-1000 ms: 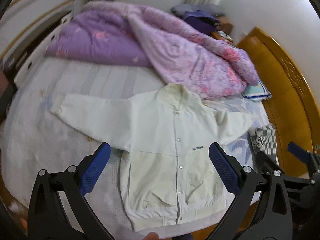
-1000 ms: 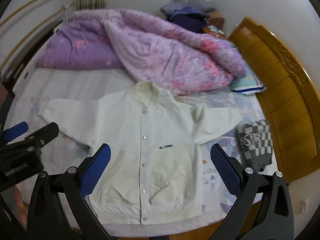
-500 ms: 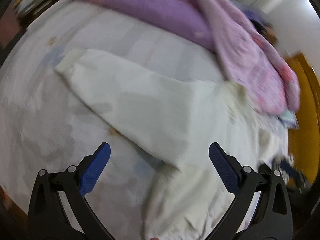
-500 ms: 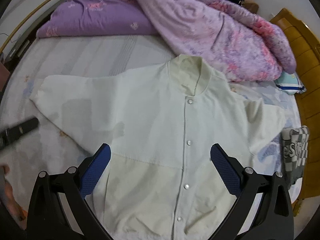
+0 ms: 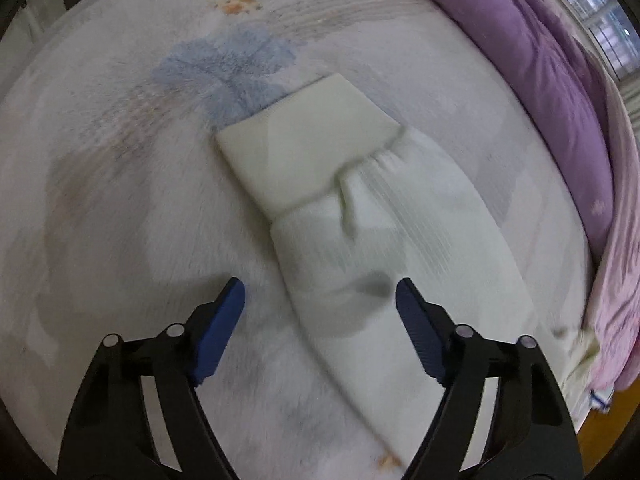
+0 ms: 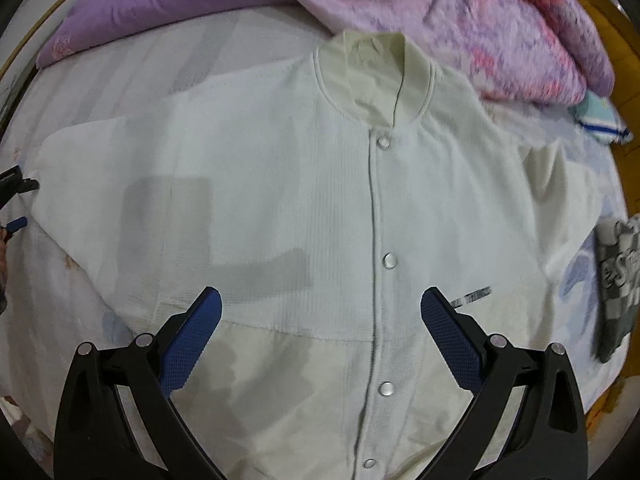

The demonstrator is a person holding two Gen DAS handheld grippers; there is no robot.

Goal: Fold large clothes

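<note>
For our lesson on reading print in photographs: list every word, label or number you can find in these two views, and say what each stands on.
Small dark print on the chest of the white jacket: a short line of capitals, too blurred to read.
Large pale letters on the checked grey garment at the bed's right edge: partly cut off and creased, roughly "eS", not readable in full.
Left wrist view, sleeve cuff: no text.

The left gripper [image 5: 320, 312] hung with its jaws spread wide over a white sleeve [image 5: 384, 264] lying flat on the pale bedsheet [image 5: 100, 200]. The ribbed cuff [image 5: 308, 144] sat at centre frame, beside a blue flower print [image 5: 228, 68]. A purple quilt [image 5: 560, 80] filled the upper right. Motion blur possibly hid any contact.
</note>
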